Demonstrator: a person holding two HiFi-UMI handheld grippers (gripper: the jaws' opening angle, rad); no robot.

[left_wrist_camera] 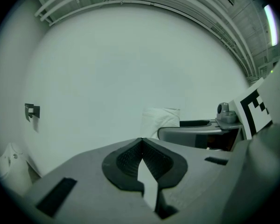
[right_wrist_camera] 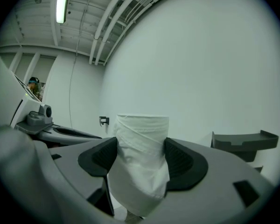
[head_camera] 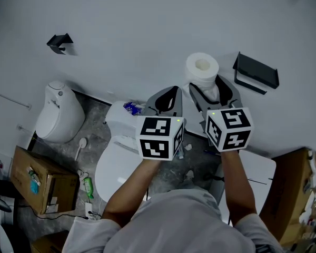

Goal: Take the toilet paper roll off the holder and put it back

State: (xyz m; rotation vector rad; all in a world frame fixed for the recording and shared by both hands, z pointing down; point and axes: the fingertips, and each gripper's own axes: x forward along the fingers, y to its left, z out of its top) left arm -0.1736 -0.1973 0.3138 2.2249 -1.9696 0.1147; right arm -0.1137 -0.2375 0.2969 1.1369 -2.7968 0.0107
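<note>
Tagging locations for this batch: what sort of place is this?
Probably a toilet room: a white toilet, a black wall holder, and a toilet paper roll in the right tool.

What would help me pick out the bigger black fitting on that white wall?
Look along the white wall to the toilet paper roll held in the fingers of the right gripper. Just right of it hangs the black holder, a long flat shelf-like piece, unlike the small black bracket far to the left.

My right gripper (head_camera: pixel 213 90) clasps the toilet paper roll (head_camera: pixel 202 69), left of the black wall holder (head_camera: pixel 255 71) and apart from it; left gripper (head_camera: pixel 167 96) alongside.
</note>
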